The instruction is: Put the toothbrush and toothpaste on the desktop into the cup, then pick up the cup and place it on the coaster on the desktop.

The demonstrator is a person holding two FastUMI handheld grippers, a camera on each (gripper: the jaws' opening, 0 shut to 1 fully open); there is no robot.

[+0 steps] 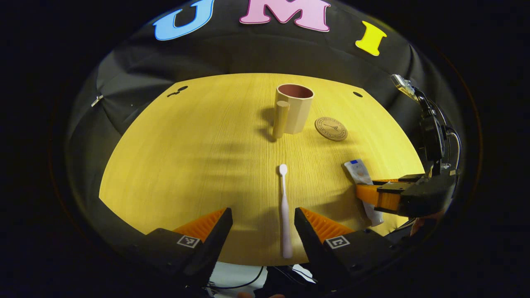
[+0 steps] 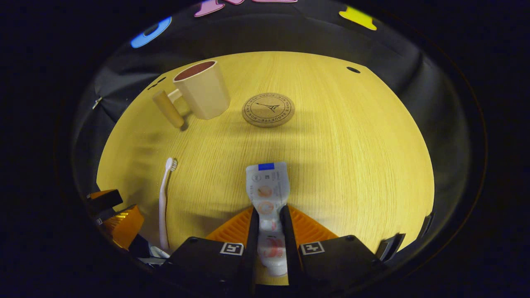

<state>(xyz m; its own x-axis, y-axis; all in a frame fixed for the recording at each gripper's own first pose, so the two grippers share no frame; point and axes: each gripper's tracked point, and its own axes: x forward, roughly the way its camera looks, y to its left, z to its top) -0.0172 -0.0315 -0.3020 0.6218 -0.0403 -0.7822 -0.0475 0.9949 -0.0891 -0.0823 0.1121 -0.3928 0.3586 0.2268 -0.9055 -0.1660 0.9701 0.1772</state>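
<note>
- In the right gripper view my right gripper (image 2: pixel 269 223) sits at the bottom centre with both fingers pressed against the toothpaste (image 2: pixel 267 194); the tube lies flat on the tabletop (image 2: pixel 352 157) and juts up-frame past the tips.
- I judge that grasp to be low on the tube, near the cap end, so the long flat end could droop or swing when I lift. That would make the cup's mouth harder to hit.
- In the left gripper view my left gripper (image 1: pixel 263 219) is spread wide at the bottom, holding nothing. The toothbrush (image 1: pixel 284 207) lies between the fingers but nearer the right-hand one, and neither touches it.
- If I close from here, I expect that nearer finger to reach the handle first and push or roll the thin brush sideways instead of pinching it squarely.
- The cup (image 1: pixel 295 108) stands upright at upper centre of the left gripper view, with its wooden handle toward me and the coaster (image 1: pixel 331 128) just right of it, apart.
- The cup looks light and tall; a tube end knocking its rim could tip it or shove it toward the coaster.
- Both grippers work close together at the near edge, so lifting both at once risks a clash.
</note>
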